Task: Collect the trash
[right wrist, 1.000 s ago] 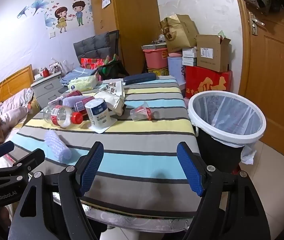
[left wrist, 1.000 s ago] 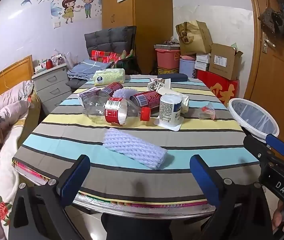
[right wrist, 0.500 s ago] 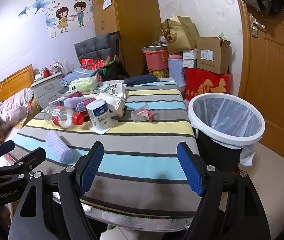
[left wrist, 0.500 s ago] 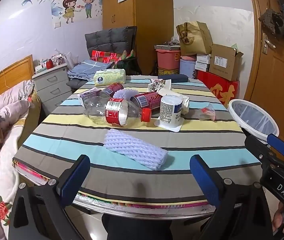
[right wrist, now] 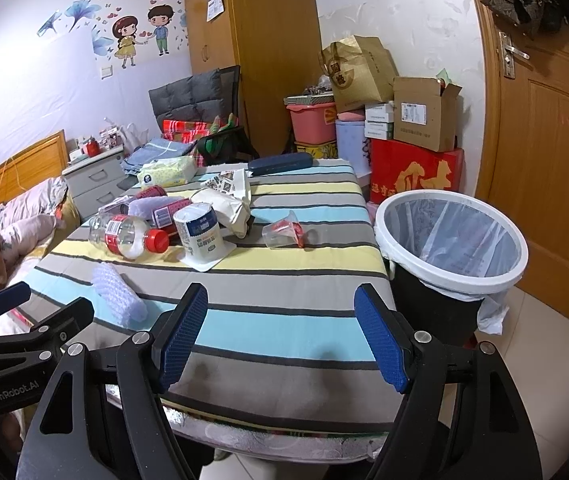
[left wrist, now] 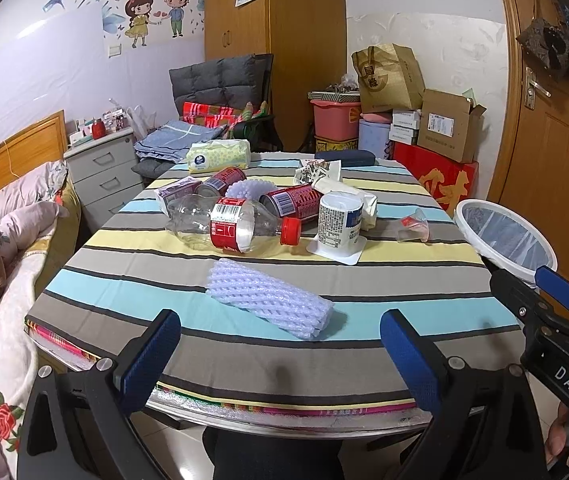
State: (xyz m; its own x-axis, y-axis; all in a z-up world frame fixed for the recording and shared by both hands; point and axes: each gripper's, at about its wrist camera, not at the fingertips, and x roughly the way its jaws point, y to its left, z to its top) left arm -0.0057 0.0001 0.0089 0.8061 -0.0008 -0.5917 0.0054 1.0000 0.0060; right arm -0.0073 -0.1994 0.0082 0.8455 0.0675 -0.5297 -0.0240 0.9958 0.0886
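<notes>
White foam net sleeve (left wrist: pixel 270 298): ribbed mesh tube, lying on its side at centre frame on the striped surface (left wrist: pixel 364 332), nearest the front edge. Above it: clear plastic bottle (left wrist: pixel 230 226) with red label and red cap, lying flat; white paper cup (left wrist: pixel 340 222), inverted on its lid; clear plastic cup (left wrist: pixel 412 229), tipped over, at right. Trash bin (right wrist: pixel 450 248), white-lined, stands at right of frame beside the surface. Left hand-held gripper (left wrist: pixel 280 344): jaws apart, empty. Right hand-held gripper (right wrist: pixel 280 320): jaws apart, empty.
</notes>
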